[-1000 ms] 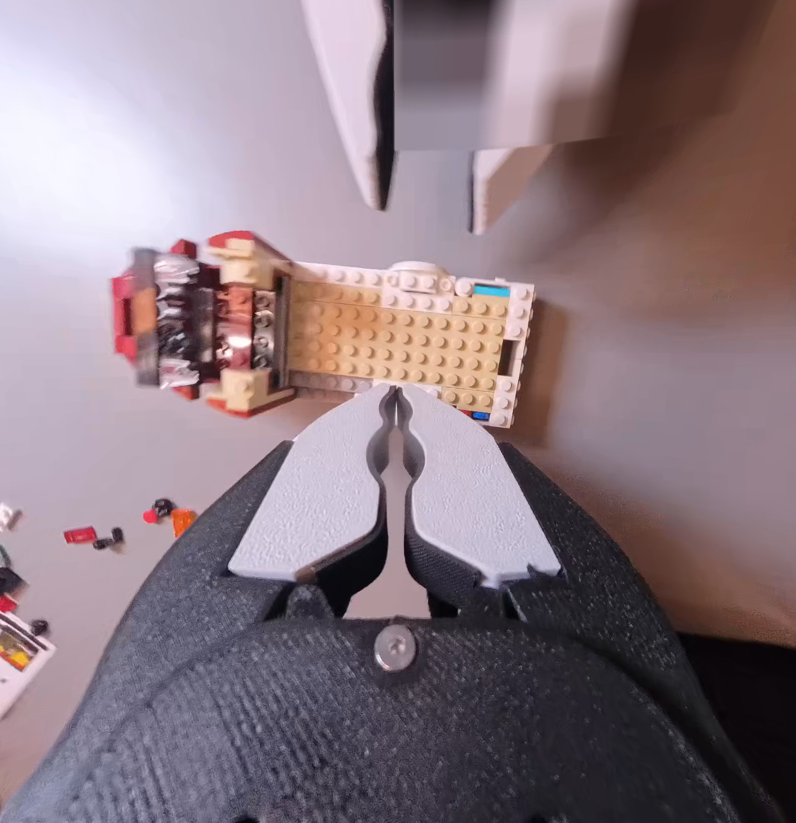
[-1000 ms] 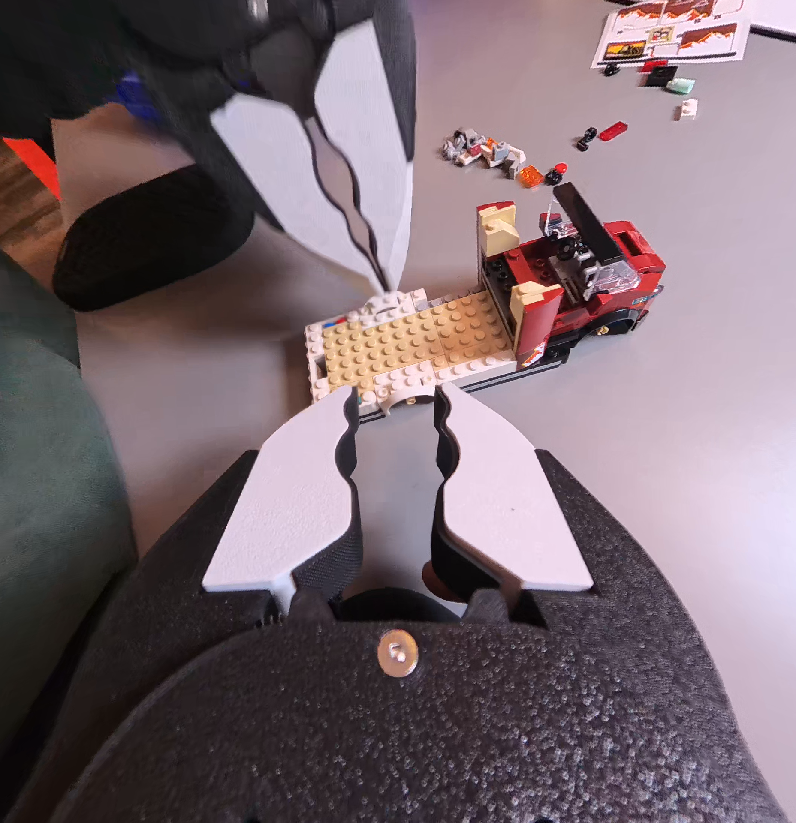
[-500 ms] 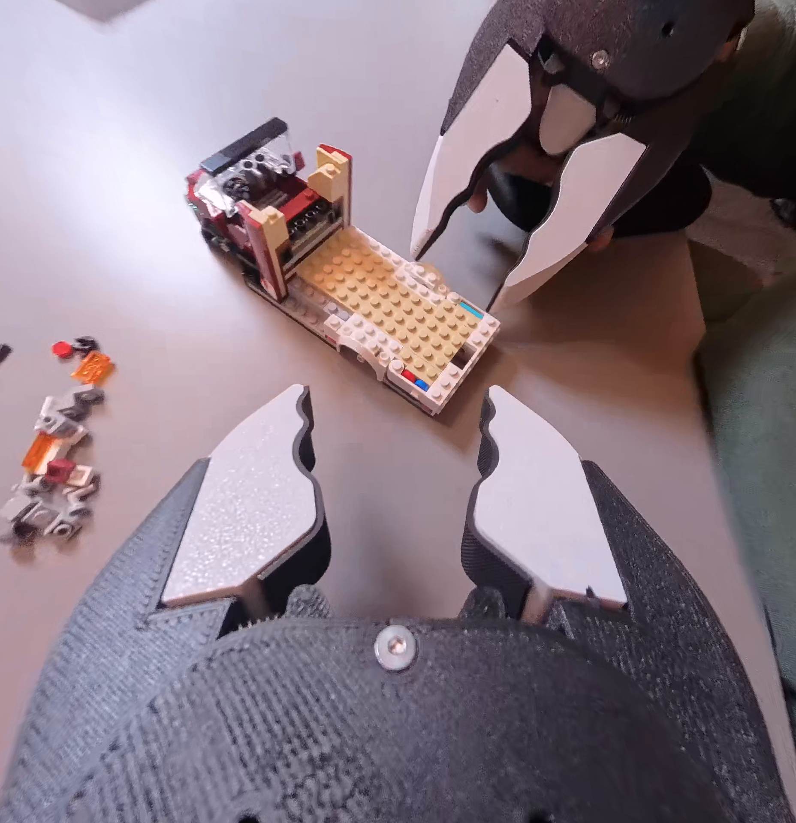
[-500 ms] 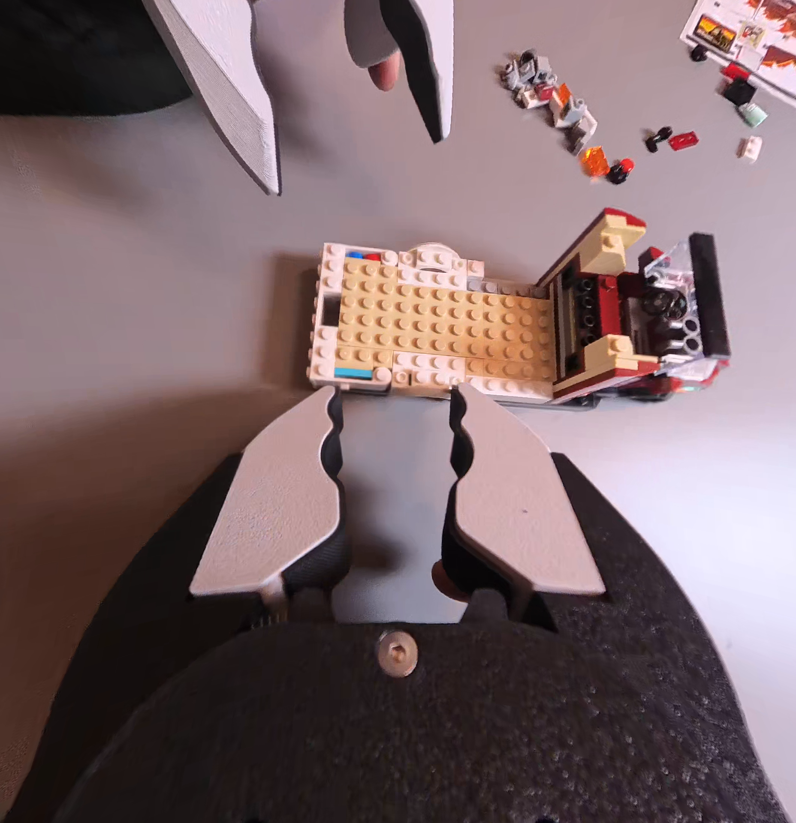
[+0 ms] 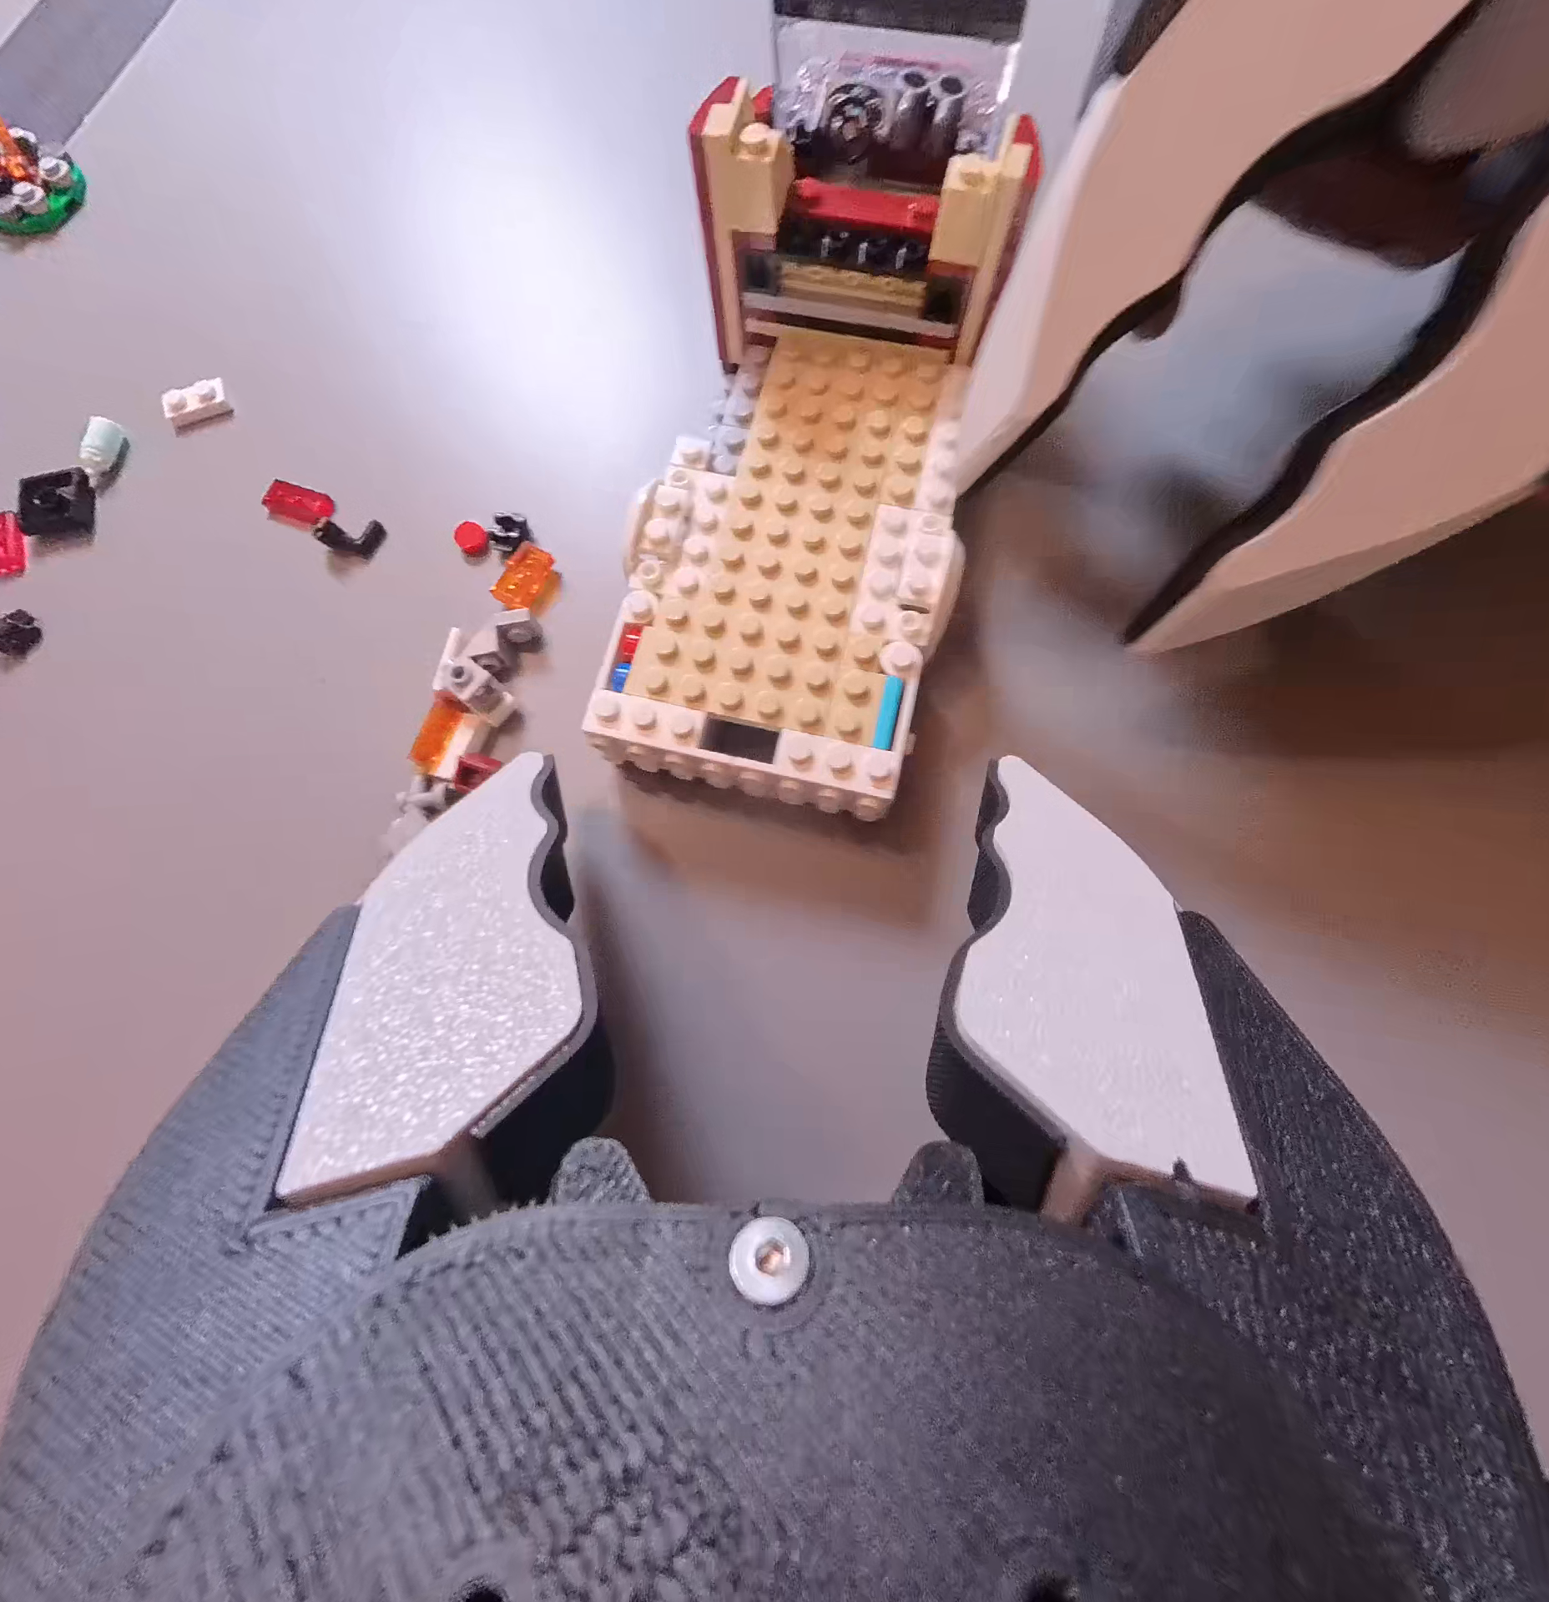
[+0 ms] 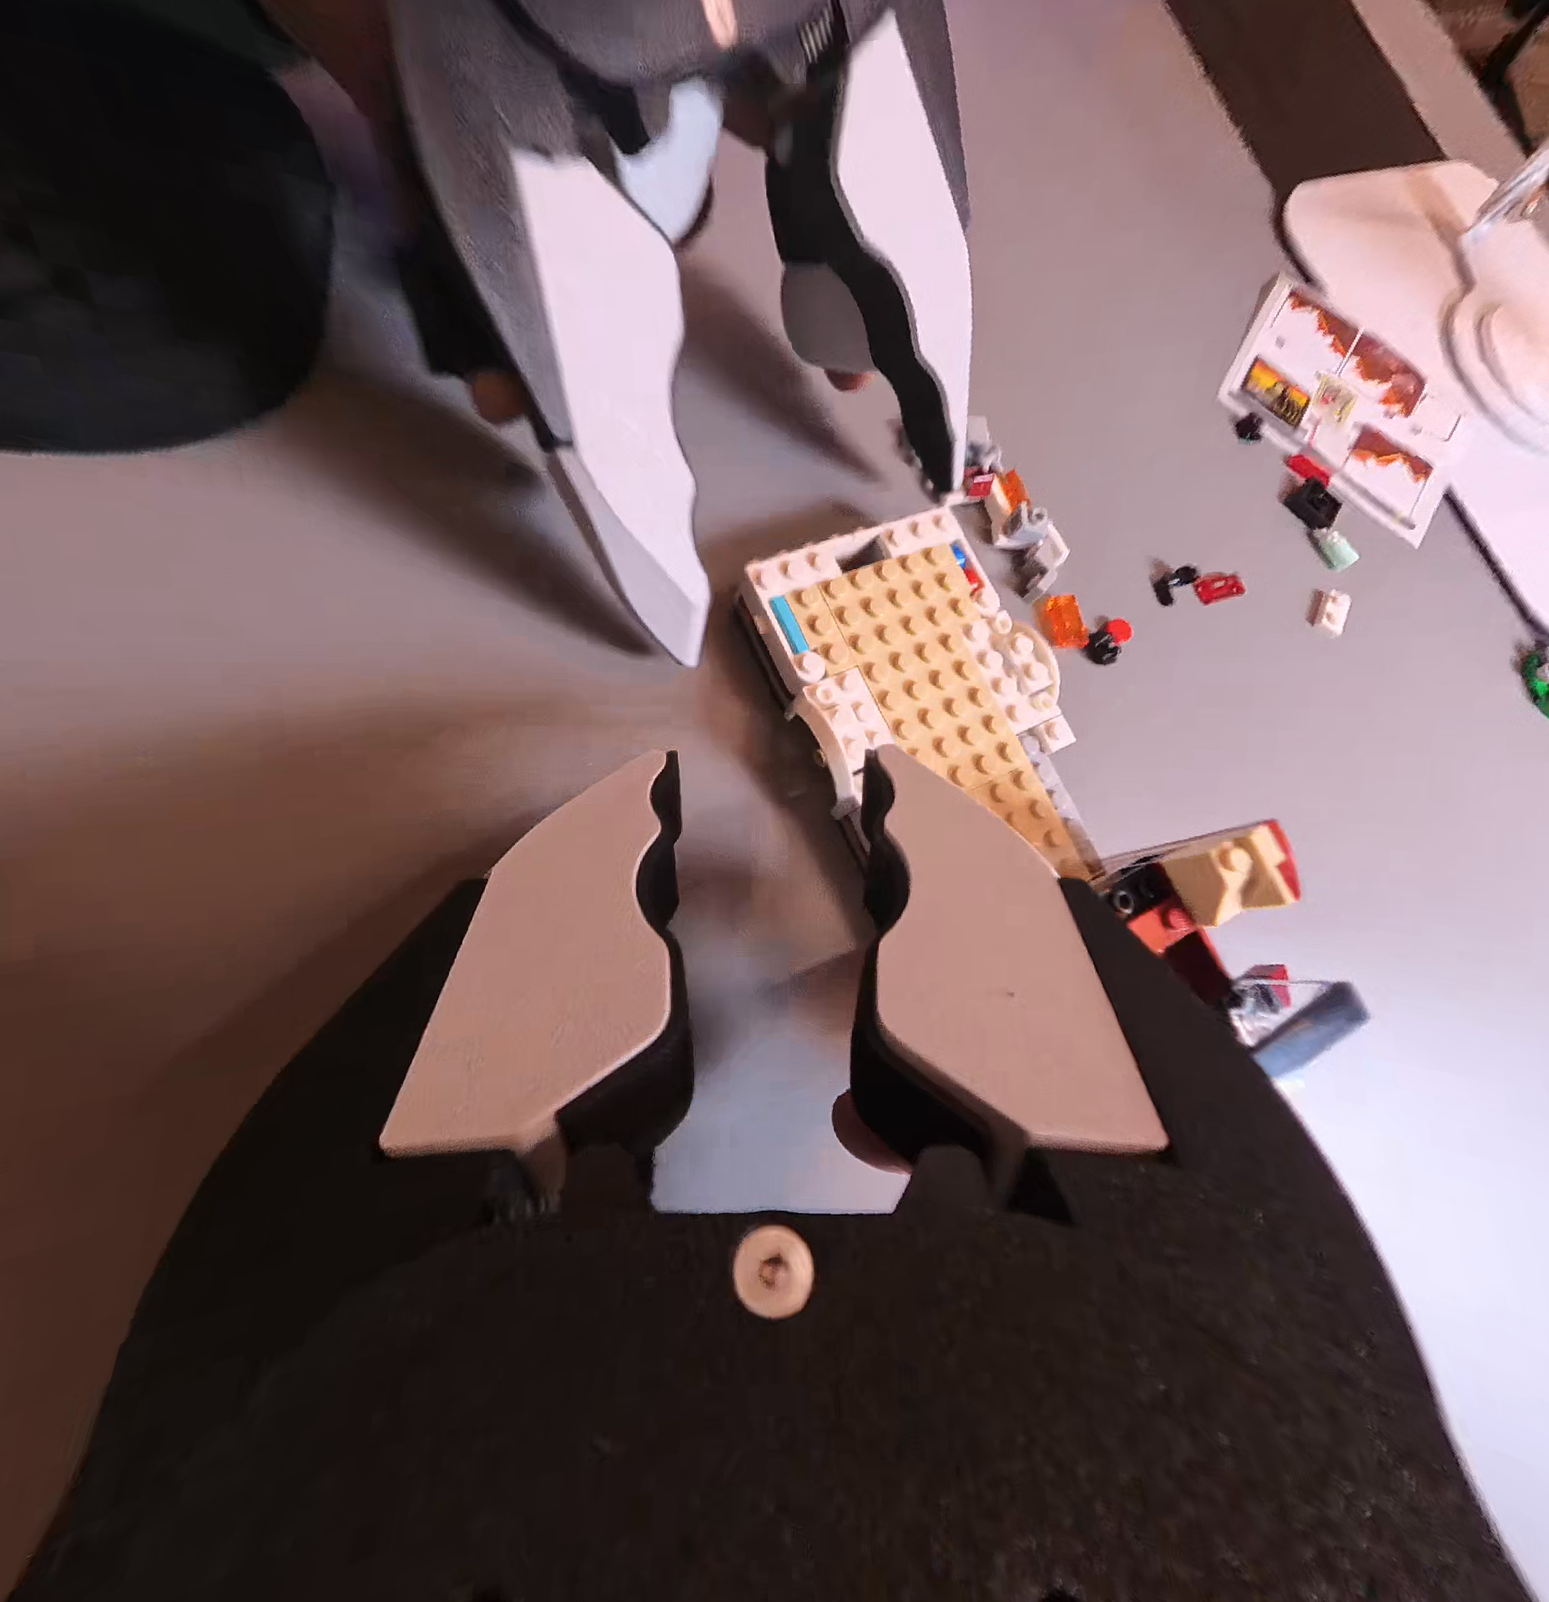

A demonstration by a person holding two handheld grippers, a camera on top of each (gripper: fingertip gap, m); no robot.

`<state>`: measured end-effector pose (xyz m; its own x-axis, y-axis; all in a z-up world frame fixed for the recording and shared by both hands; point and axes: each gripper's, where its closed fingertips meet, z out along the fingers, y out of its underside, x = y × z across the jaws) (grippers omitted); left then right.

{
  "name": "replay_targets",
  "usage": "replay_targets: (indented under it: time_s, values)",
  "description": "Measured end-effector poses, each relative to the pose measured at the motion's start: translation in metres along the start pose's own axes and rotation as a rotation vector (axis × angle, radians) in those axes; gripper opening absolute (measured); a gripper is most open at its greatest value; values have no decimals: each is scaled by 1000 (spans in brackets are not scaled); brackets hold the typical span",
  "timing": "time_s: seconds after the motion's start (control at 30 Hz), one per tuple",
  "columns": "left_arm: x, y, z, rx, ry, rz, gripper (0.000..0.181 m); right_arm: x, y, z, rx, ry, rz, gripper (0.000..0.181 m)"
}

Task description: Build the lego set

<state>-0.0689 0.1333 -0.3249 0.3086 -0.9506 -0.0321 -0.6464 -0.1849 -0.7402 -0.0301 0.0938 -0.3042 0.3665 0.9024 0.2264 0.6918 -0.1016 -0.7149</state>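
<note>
The lego truck (image 5: 788, 563) stands on the grey table, with a tan studded bed, white edge plates and a dark red cab (image 5: 866, 217). My left gripper (image 5: 771, 780) is open and empty, just behind the truck's rear end, fingers apart wider than the bed. My right gripper (image 6: 771, 763) is open and empty at the long side of the truck (image 6: 918, 650), near the wheel arch. Its right finger covers part of the bed's edge; contact cannot be told. Each gripper shows in the other's view: the right (image 5: 1053, 563) beside the bed, the left (image 6: 819, 568) at the rear.
Loose small pieces lie left of the truck: a grey and orange pile (image 5: 485, 676), an orange plate (image 5: 524, 576), a red piece (image 5: 296, 501), a white plate (image 5: 197, 401). A green round plate (image 5: 30, 191) sits farther off. An instruction sheet (image 6: 1335, 407) and a white object (image 6: 1404, 234) lie beyond.
My left gripper was shut at the bed's side; it has opened wide and swung round to the truck's rear. My right gripper has shifted along the side toward the cab, still open.
</note>
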Motion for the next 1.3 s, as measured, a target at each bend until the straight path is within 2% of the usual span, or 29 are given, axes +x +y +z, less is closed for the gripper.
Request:
replay_targets:
  time_s: [0.07, 0.17, 0.3, 0.43, 0.53, 0.67, 0.8, 1.13, 1.23, 1.3]
  values:
    - [-7, -1, 4, 1, 2, 11, 90, 4, -9, -17, 73, 9, -16, 40]
    - [-5, -6, 9, 22, 24, 56, 73, 27, -7, -44, 139, 84, -16, 41]
    - [-2, -3, 5, 9, -3, 76, 73, 55, 1, -71, 296, 97, 133, 40]
    - [1, 10, -9, -2, -59, 7, 73, 76, 2, -89, 419, 119, 256, 40]
    - [-4, 18, -17, -16, -127, -54, 73, 83, 4, -93, 441, 132, 302, 39]
    - [-4, 21, -21, 11, -127, -60, 73, 84, 3, -93, 459, 144, 327, 39]
    - [-3, 21, -20, 29, -102, -45, 73, 86, 5, -90, 464, 152, 340, 38]
    - [26, 14, -17, 54, 24, 29, 73, 93, 9, -87, 490, 175, 397, 37]
    - [29, 2, -29, 161, 96, -31, 86, 94, 10, -87, 486, 196, 389, 37]
    - [22, -19, -46, 317, 108, -72, 86, 98, 9, -89, 498, 221, 386, 37]
